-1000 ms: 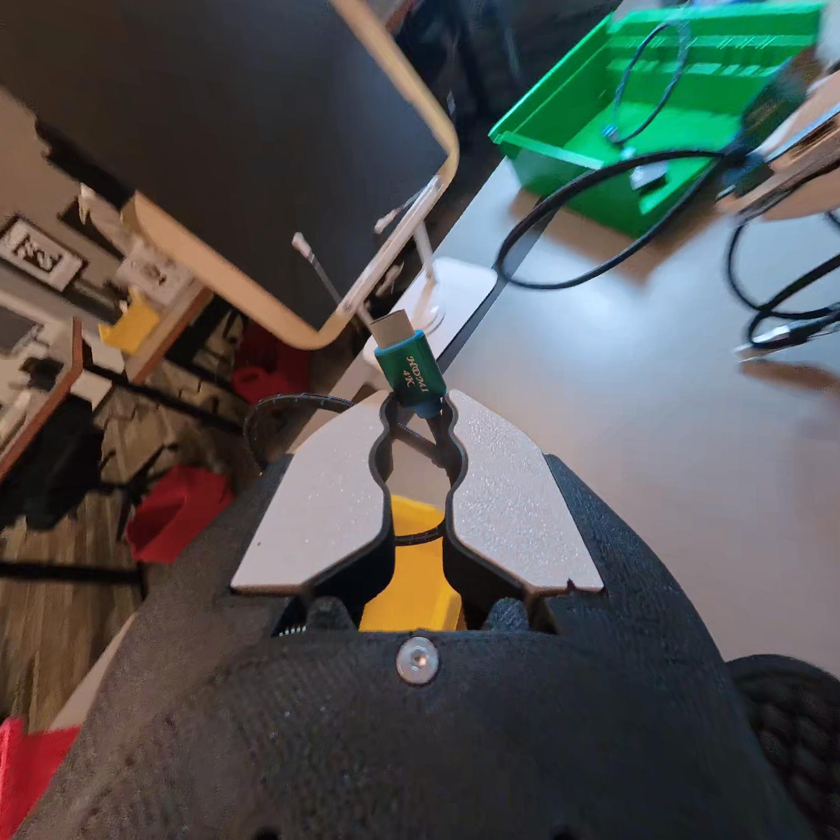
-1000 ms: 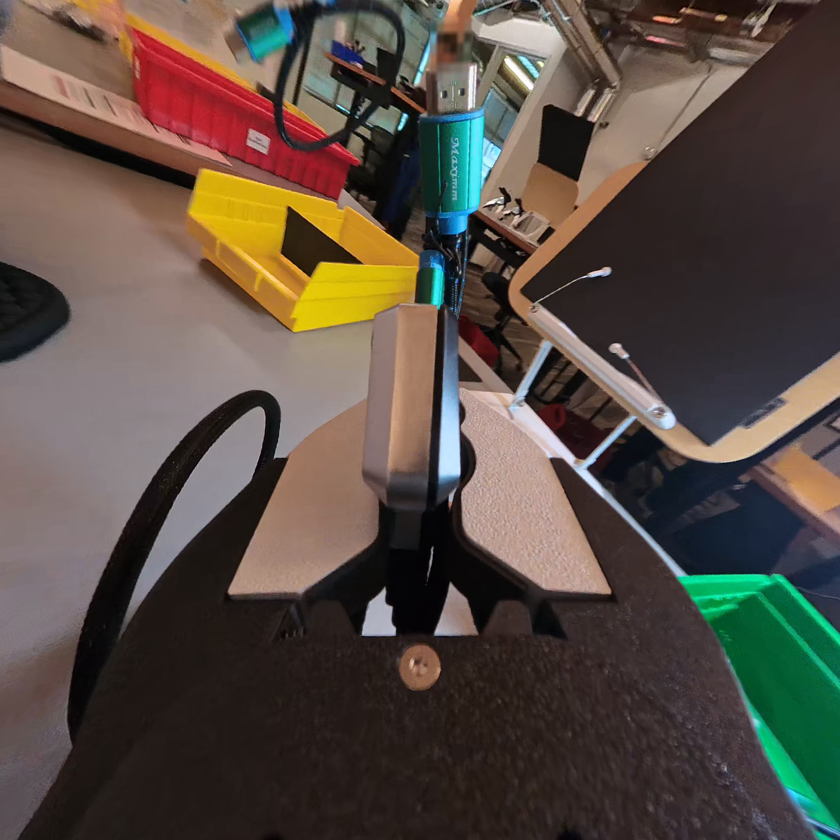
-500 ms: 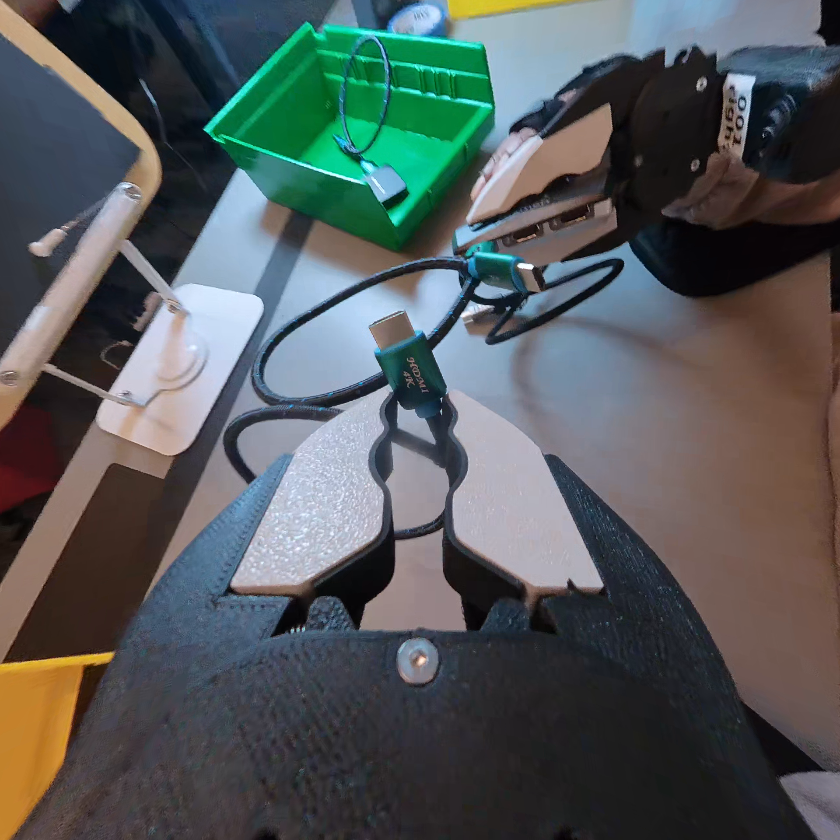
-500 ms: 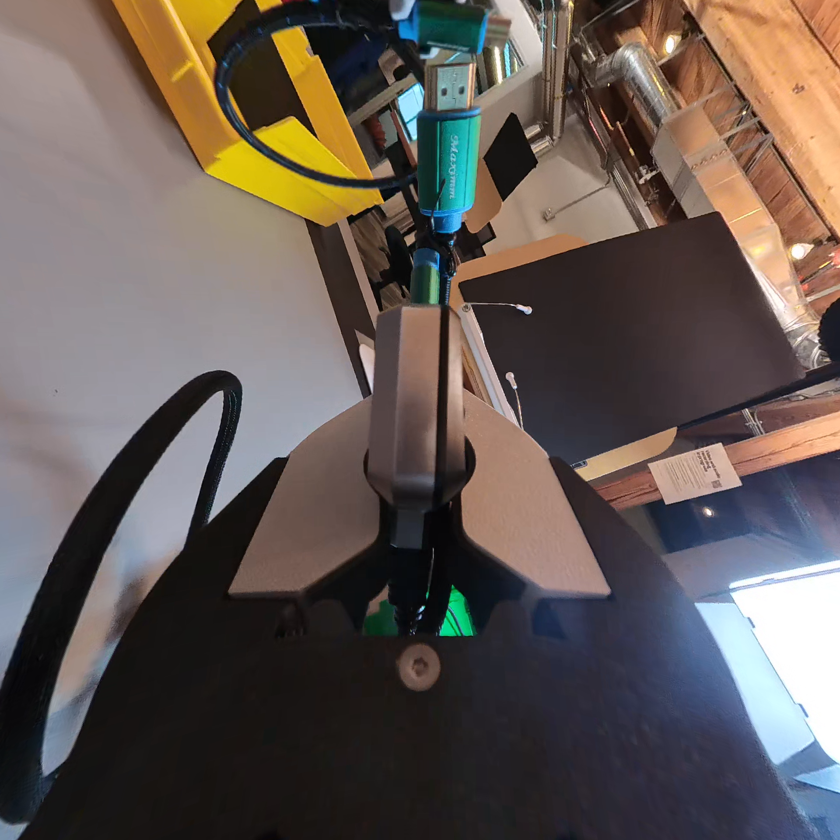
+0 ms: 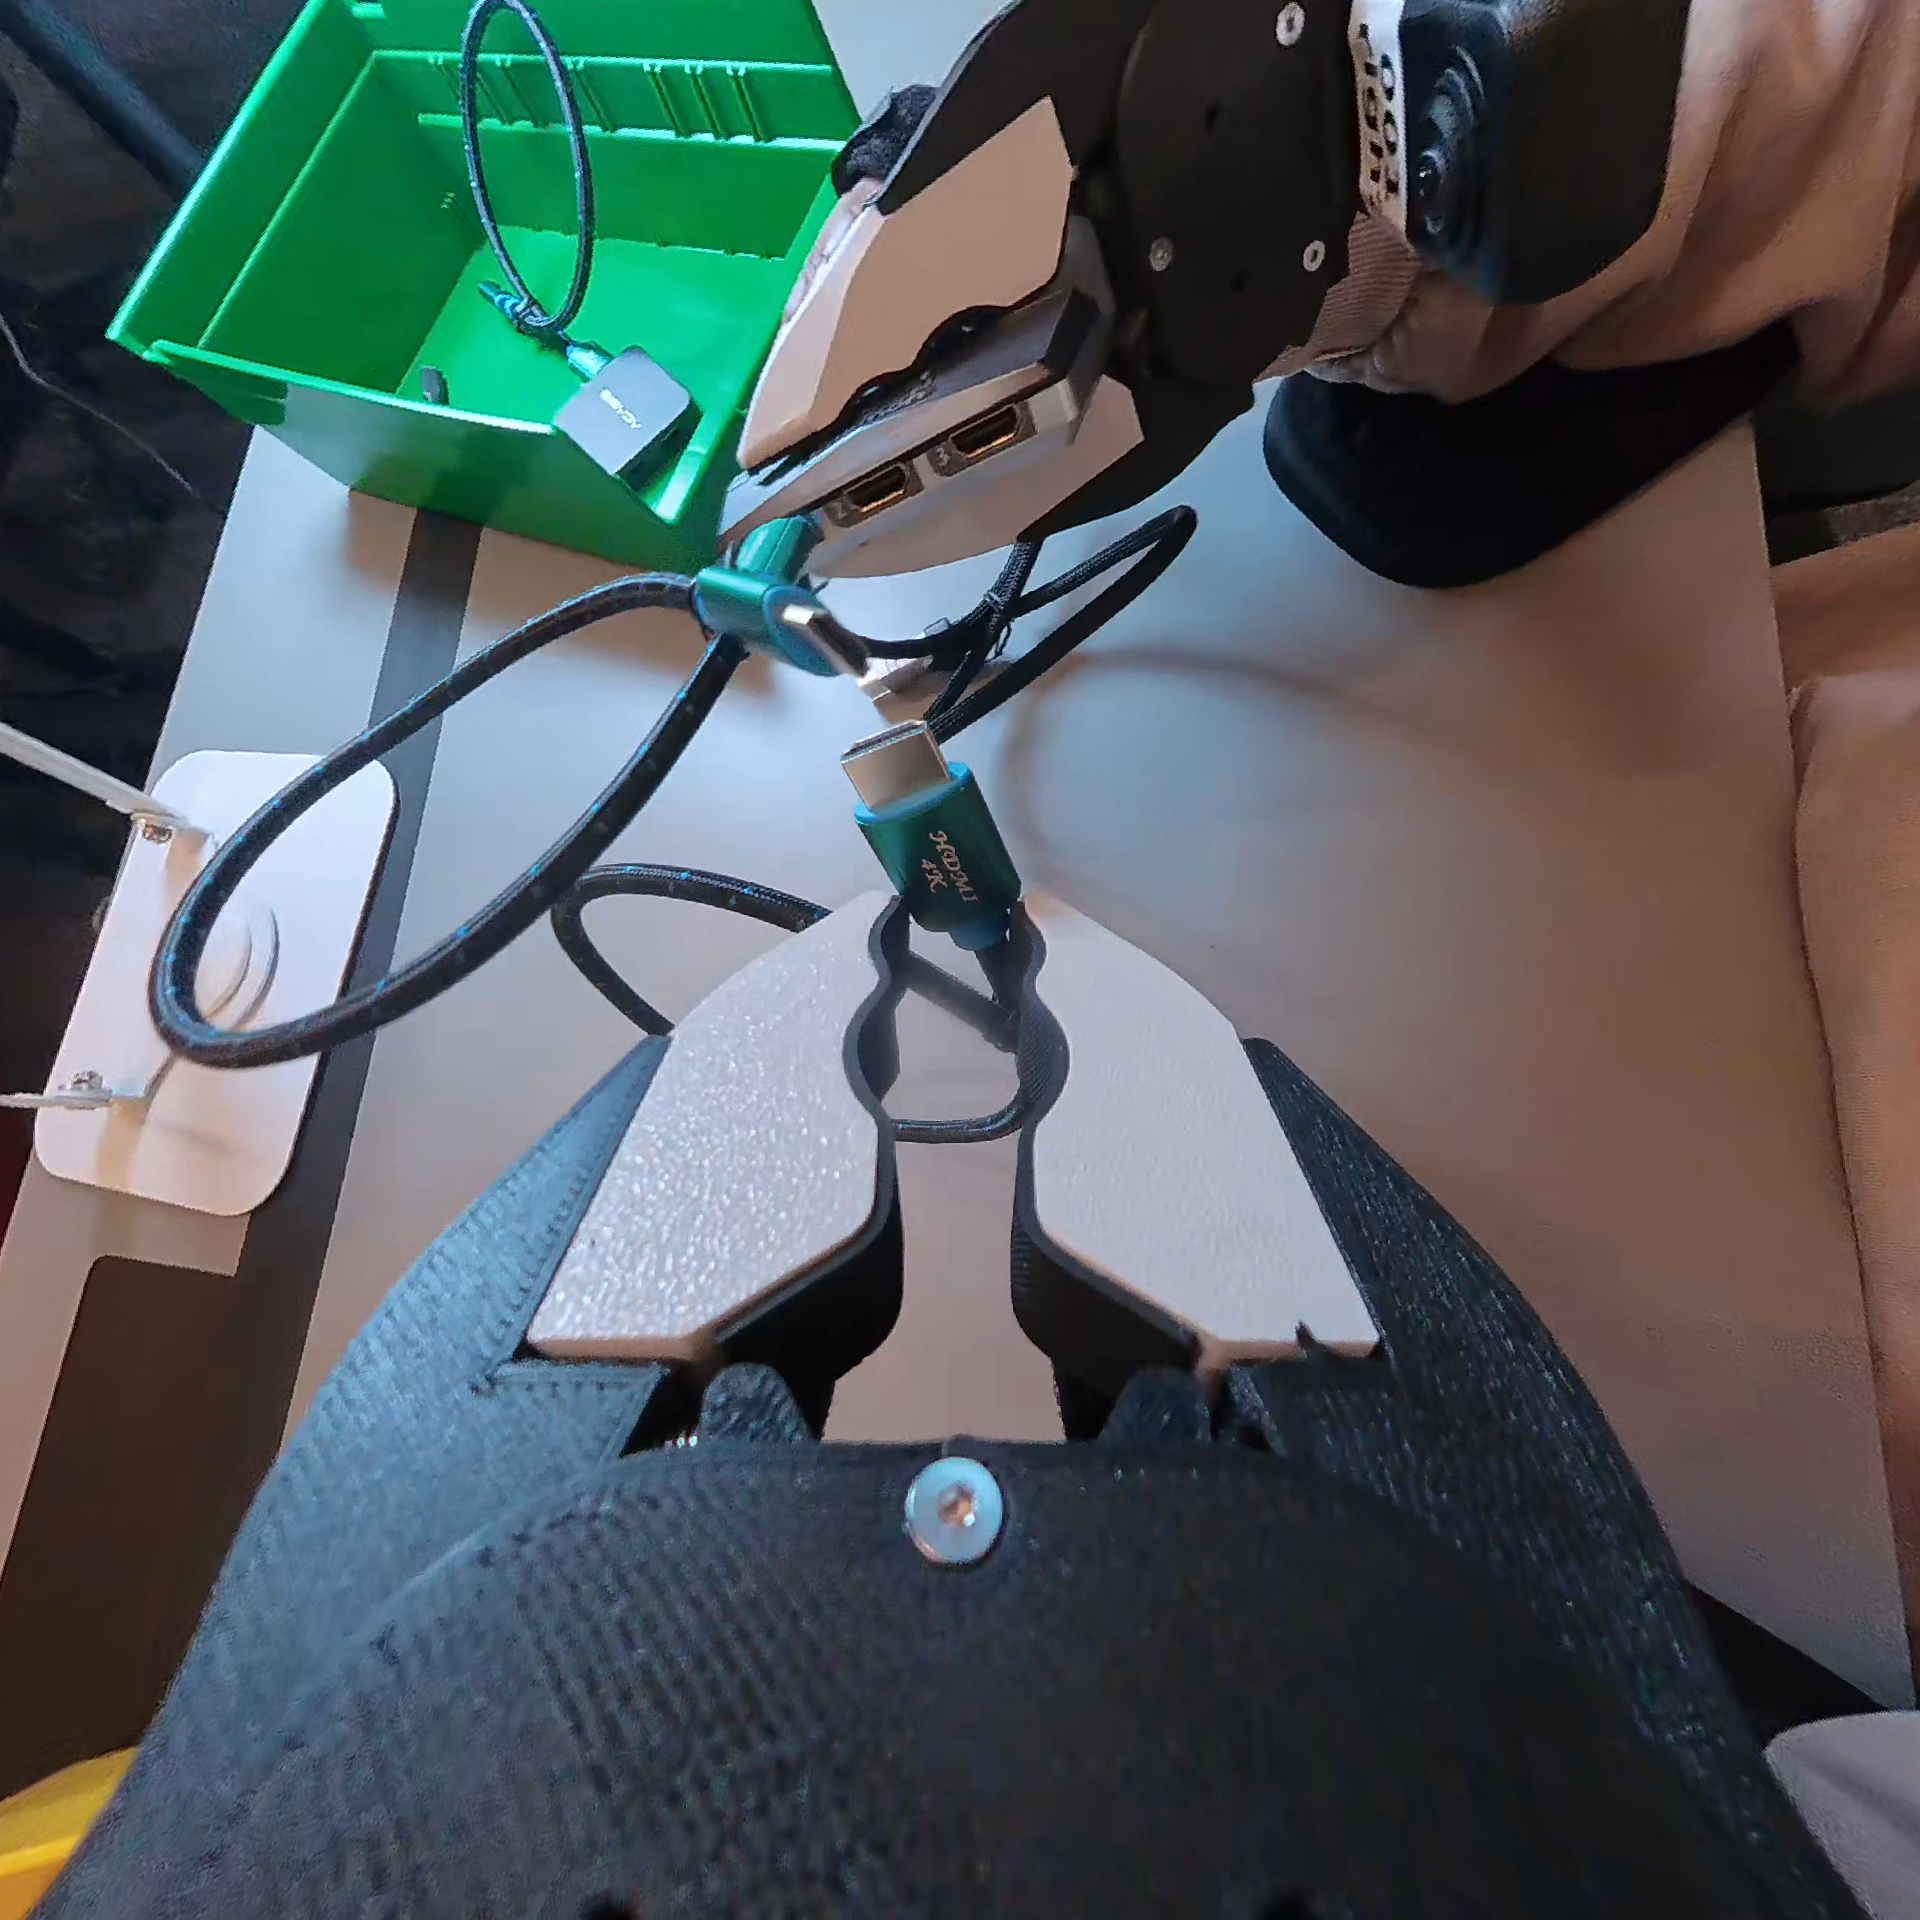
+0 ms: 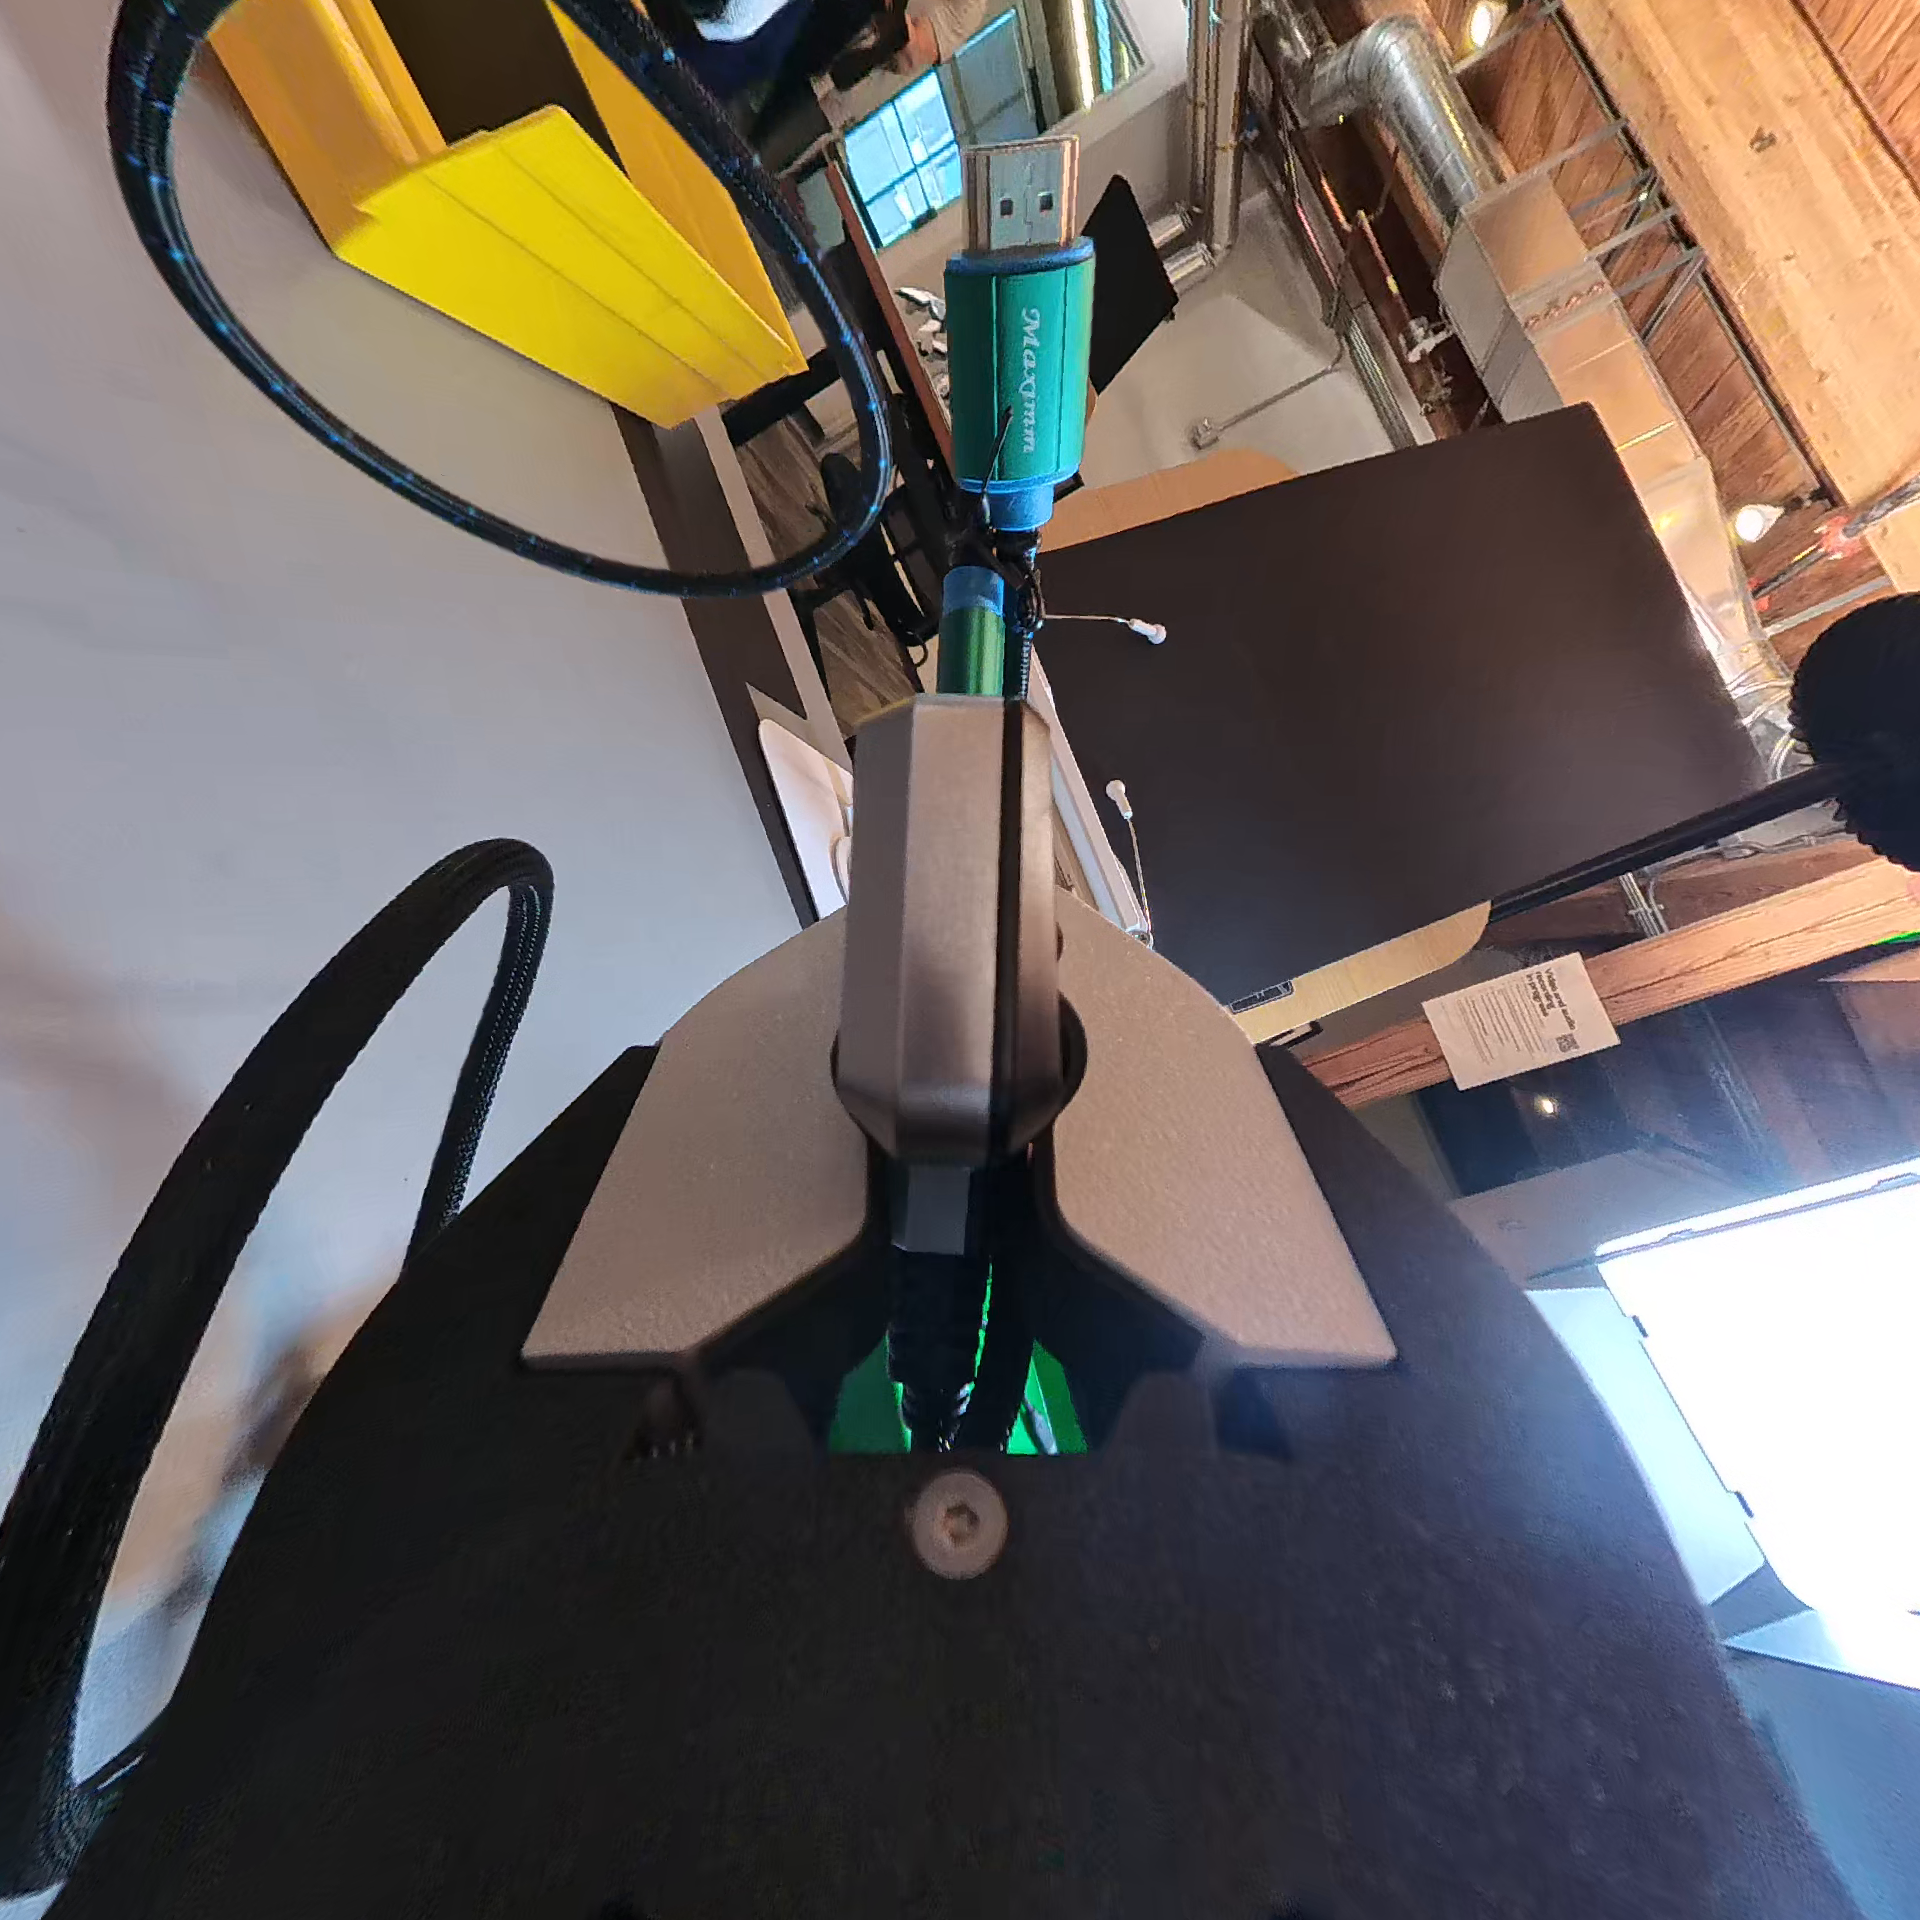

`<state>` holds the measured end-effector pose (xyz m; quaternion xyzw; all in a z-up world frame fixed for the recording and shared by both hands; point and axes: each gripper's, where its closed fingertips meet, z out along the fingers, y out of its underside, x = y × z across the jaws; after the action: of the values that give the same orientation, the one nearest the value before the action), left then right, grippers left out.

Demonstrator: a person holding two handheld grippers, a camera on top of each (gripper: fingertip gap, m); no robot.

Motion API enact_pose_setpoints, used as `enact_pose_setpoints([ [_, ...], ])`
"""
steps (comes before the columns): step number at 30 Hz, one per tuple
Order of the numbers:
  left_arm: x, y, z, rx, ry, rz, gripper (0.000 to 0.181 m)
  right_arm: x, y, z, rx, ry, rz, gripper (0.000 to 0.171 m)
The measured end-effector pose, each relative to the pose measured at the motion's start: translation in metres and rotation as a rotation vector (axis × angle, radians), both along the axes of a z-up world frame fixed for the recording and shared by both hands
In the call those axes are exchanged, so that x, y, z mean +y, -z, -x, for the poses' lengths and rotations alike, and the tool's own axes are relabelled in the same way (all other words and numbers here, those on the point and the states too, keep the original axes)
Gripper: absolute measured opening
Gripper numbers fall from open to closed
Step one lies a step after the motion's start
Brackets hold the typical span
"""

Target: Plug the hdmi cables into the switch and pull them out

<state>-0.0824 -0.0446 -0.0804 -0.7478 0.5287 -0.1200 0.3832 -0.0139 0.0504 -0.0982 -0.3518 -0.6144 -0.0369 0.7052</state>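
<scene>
My left gripper (image 5: 951, 925) is shut on the rear of a green HDMI plug (image 5: 935, 847), whose metal tip points up towards the switch. My right gripper (image 5: 831, 436) is at the top of the left wrist view and is shut on the grey switch (image 5: 977, 436). Two open ports face the plug, a short gap away. In the right wrist view my right gripper (image 6: 956, 997) clamps the switch (image 6: 935, 914) edge-on. A green plug (image 6: 971, 644) sits in its far end. Another green plug (image 6: 1018, 364) is tied beyond it and points away. That loose plug also shows in the left wrist view (image 5: 774, 618).
A green bin (image 5: 416, 457) holds a small black box (image 5: 623, 410) and a thin cable. A white stand base (image 5: 208, 987) lies at the table's left edge. Black braided cable (image 5: 416, 810) loops over the table. A yellow bin (image 6: 561, 260) and a black board (image 6: 1403, 727) stand farther off. My hands' fingertips stand some 12 cm from each other.
My left gripper swung round with its plug from the table edge to face the switch. The right gripper and switch are now much closer, with the ports just above the plug tip.
</scene>
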Motion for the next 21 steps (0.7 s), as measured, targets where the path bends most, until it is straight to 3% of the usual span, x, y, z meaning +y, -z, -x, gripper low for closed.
enact_pose_setpoints([
  [4, -0.002, 0.000, -0.008, -0.001, 0.038, -0.028, 0.019, -0.002, 0.000, 0.001, 0.002, 0.000, -0.007, 0.023],
  [9, -0.013, 0.013, -0.022, -0.017, 0.109, 0.061, 0.019, -0.007, 0.000, 0.003, -0.005, -0.031, -0.013, 0.023],
  [14, -0.024, 0.059, -0.029, 0.118, 0.168, 0.220, 0.019, -0.016, 0.011, 0.009, -0.093, -0.050, -0.073, 0.023],
  [21, -0.008, 0.122, -0.026, 0.278, 0.141, 0.301, 0.018, 0.003, 0.016, 0.000, -0.143, 0.027, -0.078, 0.023],
])
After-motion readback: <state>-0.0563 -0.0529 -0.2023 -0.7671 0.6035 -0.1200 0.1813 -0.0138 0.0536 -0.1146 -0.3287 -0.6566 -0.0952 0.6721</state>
